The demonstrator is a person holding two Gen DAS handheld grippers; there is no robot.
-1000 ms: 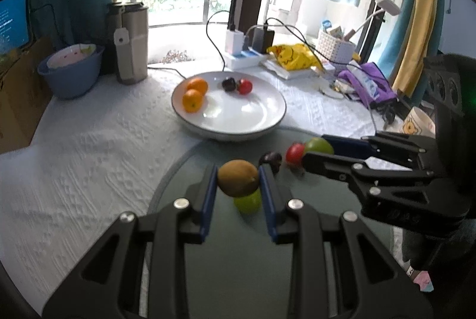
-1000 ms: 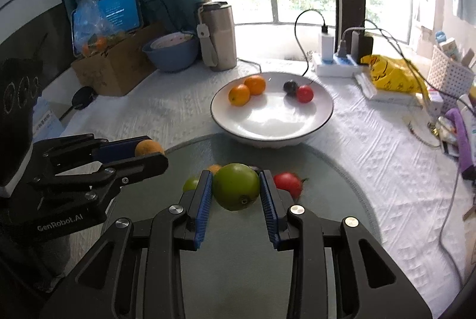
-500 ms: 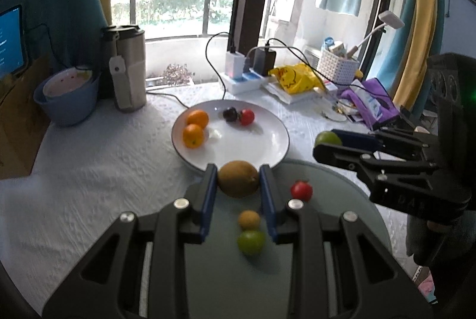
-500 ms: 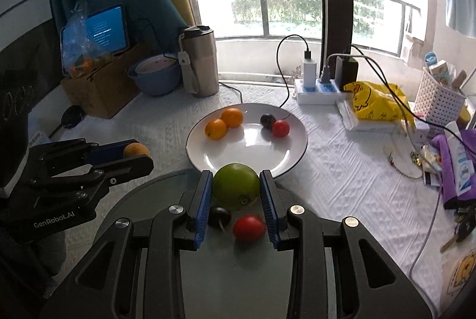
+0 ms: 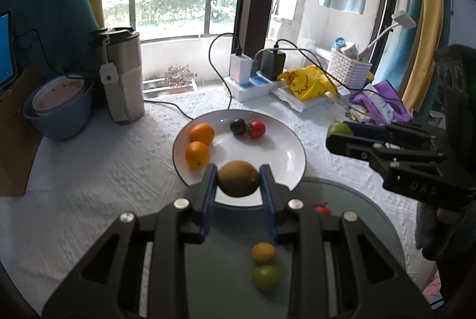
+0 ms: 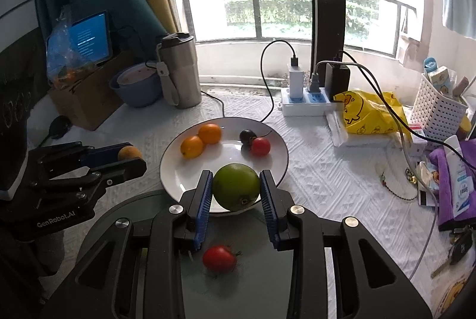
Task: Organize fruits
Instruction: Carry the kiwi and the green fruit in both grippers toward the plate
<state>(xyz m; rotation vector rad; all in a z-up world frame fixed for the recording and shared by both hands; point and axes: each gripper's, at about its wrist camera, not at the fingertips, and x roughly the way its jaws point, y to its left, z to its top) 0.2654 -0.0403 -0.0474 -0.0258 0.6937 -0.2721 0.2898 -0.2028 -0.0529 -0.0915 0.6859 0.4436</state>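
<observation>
Tools [image 5: 238,182] [image 6: 236,188] clamp fruit — kiwi [image 5: 238,178] left, green orange [image 6: 236,186] right.

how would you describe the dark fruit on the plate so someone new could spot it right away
Find the white plate in the middle of the white tablecloth, in front of the power strip. On its far side, the dark fruit sits touching a red tomato. It is the only near-black fruit there; the two oranges lie to its left.

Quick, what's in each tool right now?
Left tool: closed on the brown kiwi.
Right tool: closed on the green fruit.
</observation>
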